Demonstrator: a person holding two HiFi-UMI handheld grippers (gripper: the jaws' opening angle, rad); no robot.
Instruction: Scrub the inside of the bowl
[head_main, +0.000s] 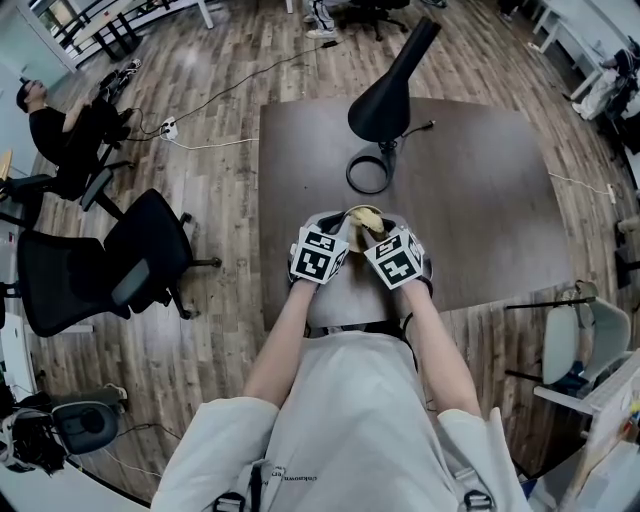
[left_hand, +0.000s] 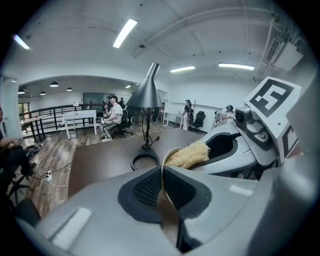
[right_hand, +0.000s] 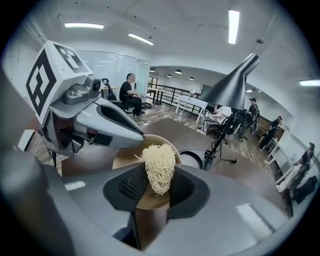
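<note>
Tan bowl (right_hand: 125, 156), at the table's (head_main: 480, 200) six o'clock edge, has its rim pinched by the left gripper (left_hand: 162, 186). The right gripper view shows, as the head view does not, the right gripper (right_hand: 157, 185) clamping a scrubber (right_hand: 159, 161).

- Left arm (head_main: 288, 340): my bare forearm, stretched forward from a pale sleeve (head_main: 215, 440) and angled inward.
- Left gripper (left_hand: 162, 186): my jaws are clamped on the bowl (left_hand: 168, 212) at its rim, one pad on each side of the wall. The left cube (head_main: 318, 255) sits on top.
- Right arm (head_main: 437, 345): my bare forearm, stretched forward and angled inward toward the left.
- Right gripper (right_hand: 159, 184): my jaws are closed on the scrubber (right_hand: 160, 165), which sticks out ahead of the tips. The right cube (head_main: 396, 258) is just beside the left cube.
</note>
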